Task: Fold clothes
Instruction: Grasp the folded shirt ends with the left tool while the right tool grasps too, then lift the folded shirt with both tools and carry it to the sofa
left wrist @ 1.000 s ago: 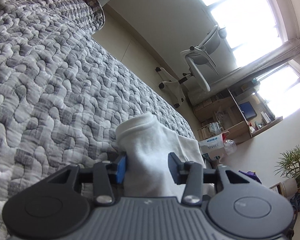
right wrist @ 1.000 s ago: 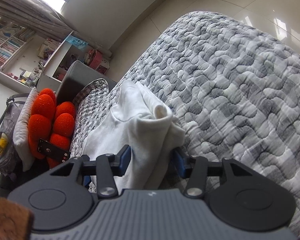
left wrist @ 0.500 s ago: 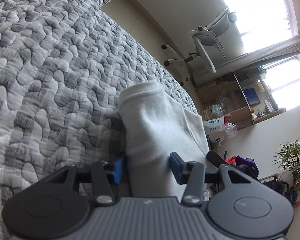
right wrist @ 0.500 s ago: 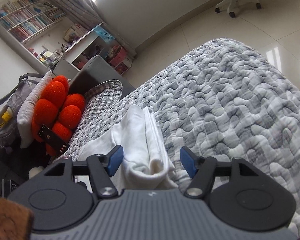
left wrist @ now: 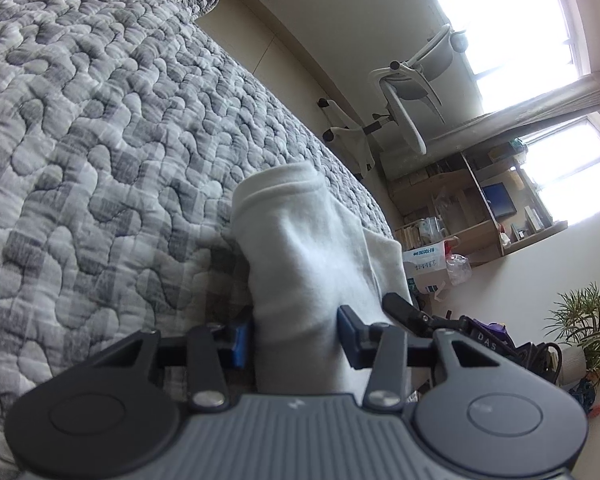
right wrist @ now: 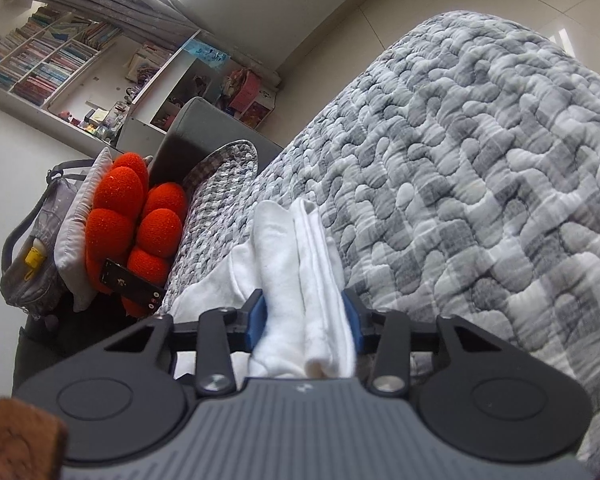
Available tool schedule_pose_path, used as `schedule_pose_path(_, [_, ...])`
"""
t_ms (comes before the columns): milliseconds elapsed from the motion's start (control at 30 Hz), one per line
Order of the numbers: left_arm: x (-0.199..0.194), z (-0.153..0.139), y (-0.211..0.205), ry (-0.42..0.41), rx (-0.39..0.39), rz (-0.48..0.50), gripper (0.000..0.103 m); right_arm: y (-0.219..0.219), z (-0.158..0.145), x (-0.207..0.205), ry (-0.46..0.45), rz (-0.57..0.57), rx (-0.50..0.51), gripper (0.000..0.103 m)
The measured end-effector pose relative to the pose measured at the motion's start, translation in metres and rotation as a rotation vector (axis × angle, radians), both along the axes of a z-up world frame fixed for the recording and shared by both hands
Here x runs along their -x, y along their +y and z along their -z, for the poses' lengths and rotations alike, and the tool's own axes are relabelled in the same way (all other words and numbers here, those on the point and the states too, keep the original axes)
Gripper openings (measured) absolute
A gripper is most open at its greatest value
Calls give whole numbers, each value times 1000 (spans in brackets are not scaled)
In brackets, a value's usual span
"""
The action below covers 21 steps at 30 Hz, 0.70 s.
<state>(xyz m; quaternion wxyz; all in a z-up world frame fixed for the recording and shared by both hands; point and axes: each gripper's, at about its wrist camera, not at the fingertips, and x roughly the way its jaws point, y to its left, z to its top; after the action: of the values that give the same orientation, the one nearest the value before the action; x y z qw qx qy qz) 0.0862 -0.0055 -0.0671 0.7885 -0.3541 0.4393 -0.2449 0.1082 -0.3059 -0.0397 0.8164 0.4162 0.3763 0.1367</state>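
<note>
White garment (left wrist: 300, 248) bunched, clamped by both just-closing left (left wrist: 294, 338) and right (right wrist: 305, 320) jaws.

A bed covered by a grey-and-white quilted bedspread with a wavy stitched pattern (right wrist: 480, 168) carries a white, soft, folded garment (right wrist: 300, 280) lying bunched near its edge, with a matching quilted grey checked pillow (right wrist: 220, 184) resting at the bed's far end.
</note>
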Motion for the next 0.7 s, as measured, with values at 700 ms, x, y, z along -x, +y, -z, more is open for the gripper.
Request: schedule_pose_path(700, [-14, -1, 15, 8, -46, -37, 53, 11, 9, 7, 47, -77, -47, 52])
